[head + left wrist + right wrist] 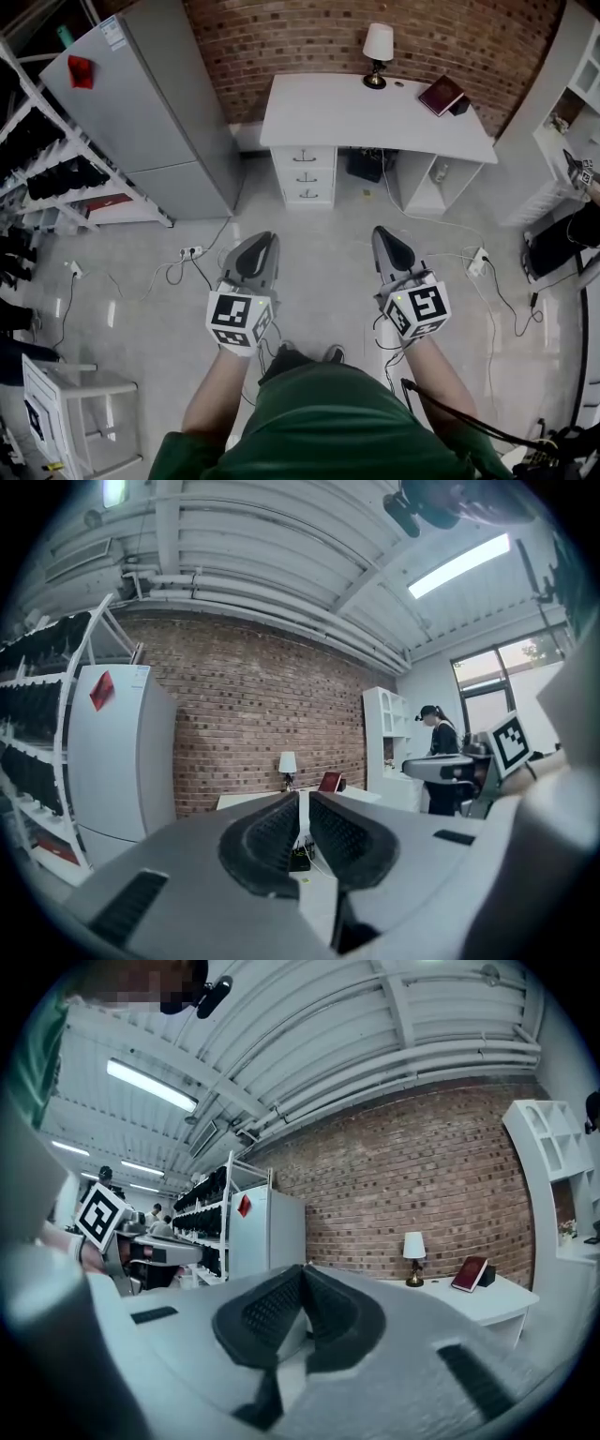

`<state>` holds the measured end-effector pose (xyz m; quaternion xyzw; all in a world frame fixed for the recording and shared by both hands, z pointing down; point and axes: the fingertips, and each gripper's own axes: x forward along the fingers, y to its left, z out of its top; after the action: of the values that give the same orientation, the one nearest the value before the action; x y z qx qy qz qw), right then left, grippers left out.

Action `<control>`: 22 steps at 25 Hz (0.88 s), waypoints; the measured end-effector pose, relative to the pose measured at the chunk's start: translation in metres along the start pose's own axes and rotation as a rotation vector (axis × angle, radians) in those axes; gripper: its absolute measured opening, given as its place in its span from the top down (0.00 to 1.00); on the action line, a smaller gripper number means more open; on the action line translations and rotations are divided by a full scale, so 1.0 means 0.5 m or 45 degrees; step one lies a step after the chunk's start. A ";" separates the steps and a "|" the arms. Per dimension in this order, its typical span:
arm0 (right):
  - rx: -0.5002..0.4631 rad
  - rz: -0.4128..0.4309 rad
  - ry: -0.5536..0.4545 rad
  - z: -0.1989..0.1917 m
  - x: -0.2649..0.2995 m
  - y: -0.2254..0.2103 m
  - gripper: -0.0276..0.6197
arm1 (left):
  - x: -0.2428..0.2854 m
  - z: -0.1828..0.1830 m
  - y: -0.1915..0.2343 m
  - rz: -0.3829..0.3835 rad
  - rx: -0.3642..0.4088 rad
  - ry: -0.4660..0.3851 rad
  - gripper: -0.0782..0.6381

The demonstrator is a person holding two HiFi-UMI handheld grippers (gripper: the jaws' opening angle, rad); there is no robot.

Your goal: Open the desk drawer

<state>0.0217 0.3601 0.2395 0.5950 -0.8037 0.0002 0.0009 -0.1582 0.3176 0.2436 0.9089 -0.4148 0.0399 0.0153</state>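
Observation:
The white desk (pixel 375 117) stands against the brick wall, well ahead of me. Its drawer stack (pixel 305 174) sits under the desk's left end: three white drawers, each with a small dark handle, all closed. My left gripper (pixel 265 236) and right gripper (pixel 382 232) hover side by side over the floor, pointing toward the desk and far short of it. Both are shut with nothing between the jaws. In the left gripper view the closed jaws of the left gripper (pixel 300 799) aim at the desk (pixel 248 801). The right gripper (pixel 302 1269) has the desk (pixel 492 1299) to its right.
A table lamp (pixel 377 52) and a red book (pixel 441 94) sit on the desk. A grey refrigerator (pixel 141 103) and black shelving (pixel 47 159) are at left. Power strips and cables (pixel 190 251) lie on the floor. A white shelf unit (pixel 562 122) and another person (pixel 441 752) are at right.

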 end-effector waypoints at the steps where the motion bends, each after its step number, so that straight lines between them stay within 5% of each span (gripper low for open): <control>1: 0.010 0.001 0.002 -0.003 -0.003 -0.009 0.96 | 0.003 -0.002 -0.007 0.002 0.003 0.006 0.85; 12: 0.075 -0.013 0.032 -0.040 0.015 -0.068 0.96 | 0.056 -0.028 -0.003 0.025 -0.019 0.049 0.85; 22: 0.064 -0.082 0.090 -0.057 0.121 -0.124 0.96 | 0.185 -0.056 0.085 -0.027 -0.105 0.051 0.85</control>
<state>0.0635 0.2841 0.2680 0.6200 -0.7834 0.0415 0.0145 -0.1316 0.2217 0.2793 0.9109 -0.4061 0.0407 0.0615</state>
